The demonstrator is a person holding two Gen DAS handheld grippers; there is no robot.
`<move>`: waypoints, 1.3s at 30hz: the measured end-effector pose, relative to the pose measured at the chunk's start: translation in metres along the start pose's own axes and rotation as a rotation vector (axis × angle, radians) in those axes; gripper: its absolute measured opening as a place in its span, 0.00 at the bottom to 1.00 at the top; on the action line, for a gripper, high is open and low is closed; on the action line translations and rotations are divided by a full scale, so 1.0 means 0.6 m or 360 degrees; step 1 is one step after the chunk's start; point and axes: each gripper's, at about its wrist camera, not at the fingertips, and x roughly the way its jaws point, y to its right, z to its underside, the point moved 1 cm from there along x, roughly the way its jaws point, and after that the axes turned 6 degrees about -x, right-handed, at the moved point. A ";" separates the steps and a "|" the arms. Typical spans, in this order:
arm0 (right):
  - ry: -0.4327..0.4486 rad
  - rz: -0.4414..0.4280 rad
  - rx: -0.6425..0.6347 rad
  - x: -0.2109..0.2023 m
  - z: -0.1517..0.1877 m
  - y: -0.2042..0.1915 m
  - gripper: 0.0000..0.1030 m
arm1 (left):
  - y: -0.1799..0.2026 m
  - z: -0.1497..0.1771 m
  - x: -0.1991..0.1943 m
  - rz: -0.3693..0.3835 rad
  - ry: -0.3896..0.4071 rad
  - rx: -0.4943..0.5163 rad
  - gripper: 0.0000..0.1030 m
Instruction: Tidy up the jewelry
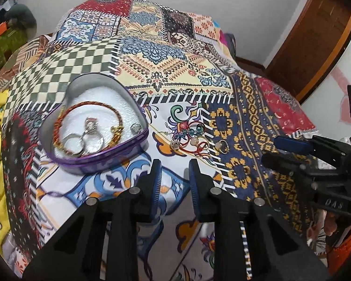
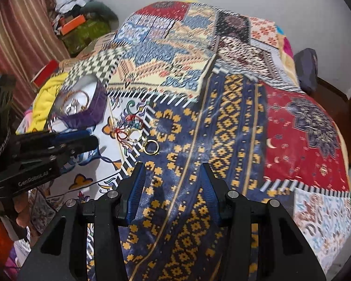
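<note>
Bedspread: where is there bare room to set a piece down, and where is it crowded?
Free: the red patch on the right, and the checkered area behind the heart tin. Crowded: the loose jewelry pile and gold ring just right of the tin, ahead of the left tongs.

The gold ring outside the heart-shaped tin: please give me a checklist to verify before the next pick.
1. Gold ring lies free on the bedspread, apart from the tangled pile: ok.
2. Right gripper open and empty: ok.
3. Left gripper open and empty: ok.
4. Heart-shaped tin uncovered, some white lining still bare: ok.
5. Right gripper lined up with the ring: not ok, the ring sits left of its fingers.
6. Whether the pile's red cord is knotted to other pieces: cannot tell.
</note>
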 end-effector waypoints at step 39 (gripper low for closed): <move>0.0113 -0.0116 -0.0117 0.006 -0.055 -0.043 0.16 | 0.013 -0.017 -0.049 -0.0030 0.0162 0.0092 0.08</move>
